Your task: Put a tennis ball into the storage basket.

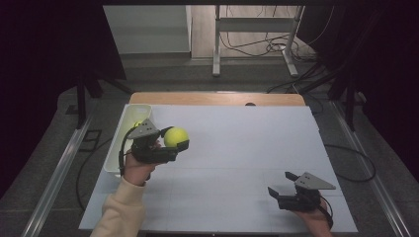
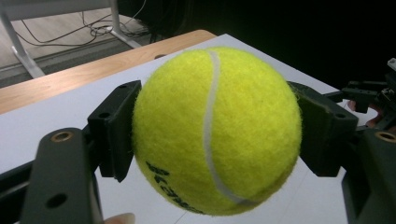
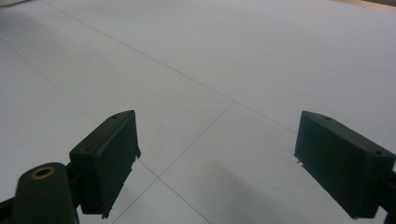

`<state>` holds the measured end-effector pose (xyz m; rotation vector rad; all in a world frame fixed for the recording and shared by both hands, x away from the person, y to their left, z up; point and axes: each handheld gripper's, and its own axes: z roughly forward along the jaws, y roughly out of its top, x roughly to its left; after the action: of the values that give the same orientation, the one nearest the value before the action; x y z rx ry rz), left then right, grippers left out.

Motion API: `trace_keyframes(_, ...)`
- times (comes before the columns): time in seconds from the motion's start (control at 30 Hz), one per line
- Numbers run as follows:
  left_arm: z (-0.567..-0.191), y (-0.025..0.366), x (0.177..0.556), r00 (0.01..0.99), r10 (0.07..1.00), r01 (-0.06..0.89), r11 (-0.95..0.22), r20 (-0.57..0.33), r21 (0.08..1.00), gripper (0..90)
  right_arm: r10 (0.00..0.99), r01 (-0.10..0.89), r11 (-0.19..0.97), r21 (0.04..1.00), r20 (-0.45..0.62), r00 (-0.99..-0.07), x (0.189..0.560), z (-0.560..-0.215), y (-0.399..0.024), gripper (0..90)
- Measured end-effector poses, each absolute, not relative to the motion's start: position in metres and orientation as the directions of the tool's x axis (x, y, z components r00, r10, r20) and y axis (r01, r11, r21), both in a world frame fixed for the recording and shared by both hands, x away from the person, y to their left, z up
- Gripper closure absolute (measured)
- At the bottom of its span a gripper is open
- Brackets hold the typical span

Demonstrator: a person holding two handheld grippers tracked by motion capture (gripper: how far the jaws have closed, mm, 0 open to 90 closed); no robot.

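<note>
The left gripper (image 1: 174,143) pinches a tennis ball (image 1: 176,137) above the bench (image 1: 237,148), just right of a white bin (image 1: 129,123) holding perhaps another ball. The right gripper (image 1: 280,183) rests spread, near right.

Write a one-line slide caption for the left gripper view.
Left tool clamps a yellow tennis ball between its black jaws above the white table.

Black print on the tennis ball (image 2: 217,130) in my left gripper (image 2: 217,135), at 7 o'clock on its face; letters cut off, unreadable.
</note>
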<state>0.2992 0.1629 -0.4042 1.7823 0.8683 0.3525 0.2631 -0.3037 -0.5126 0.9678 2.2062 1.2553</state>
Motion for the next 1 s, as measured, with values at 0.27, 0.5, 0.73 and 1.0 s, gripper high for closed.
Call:
trace_keyframes(0.27,-0.404,0.172,0.3,0.673,0.718,0.396,-0.148,-0.177,0.906,25.1,0.744,0.363,0.351,0.863,-0.021,-0.668,0.263,-0.513,-0.304,14.4)
trace_keyframes(0.5,-0.403,0.18,0.3,0.653,0.735,0.398,-0.132,-0.179,0.908,25.1,0.744,0.361,0.352,0.863,-0.024,-0.668,0.263,-0.513,-0.304,14.4)
trace_keyframes(0.73,-0.402,0.185,0.3,0.641,0.747,0.395,-0.124,-0.177,0.91,25.1,0.745,0.363,0.352,0.863,-0.023,-0.667,0.263,-0.513,-0.304,14.4)
trace_keyframes(1.0,-0.402,0.193,0.301,0.619,0.764,0.4,-0.109,-0.181,0.91,25.1,0.745,0.362,0.352,0.863,-0.024,-0.667,0.263,-0.513,-0.304,14.4)
